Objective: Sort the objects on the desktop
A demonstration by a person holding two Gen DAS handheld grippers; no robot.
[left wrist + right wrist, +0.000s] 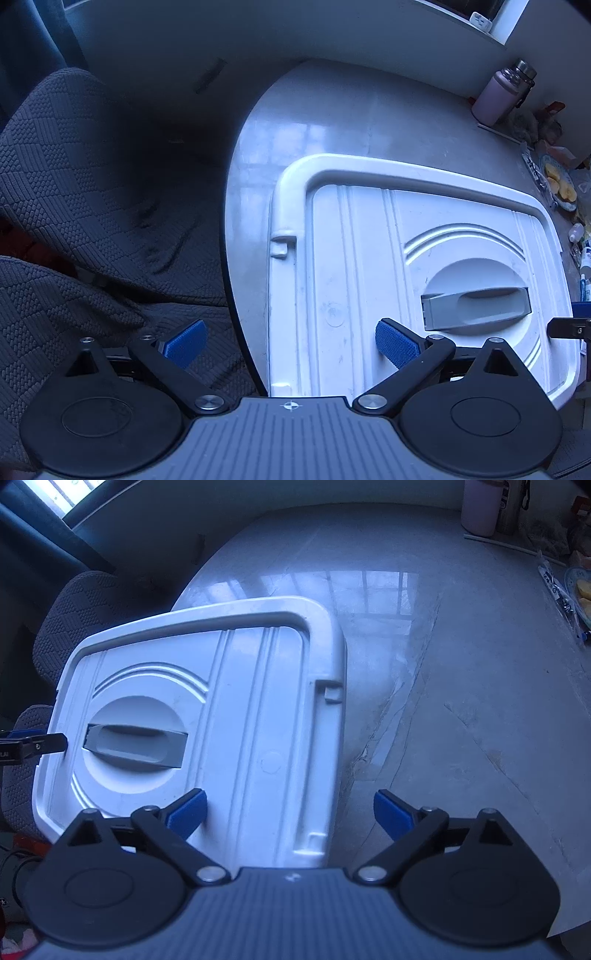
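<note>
Left wrist view shows the left gripper (290, 341) with its blue fingers (391, 345) spread wide and holding nothing, straddling the left edge of a white storage-box lid (354, 266). The lid lies flat on the pale marble worktop (332, 110), close to its rounded near edge, with a grey recessed handle (476, 302) in a round hollow. A dark quilted chair cushion (92, 192) sits beside the worktop. At the far edge stand a pink flask (498, 94) and what may be a plate of fruit slices (559, 182), too blurred to be sure.

From the right wrist view, the right gripper (290, 814) is likewise wide open and empty, one finger over the lid (229, 709), the other above bare worktop (461, 701).
</note>
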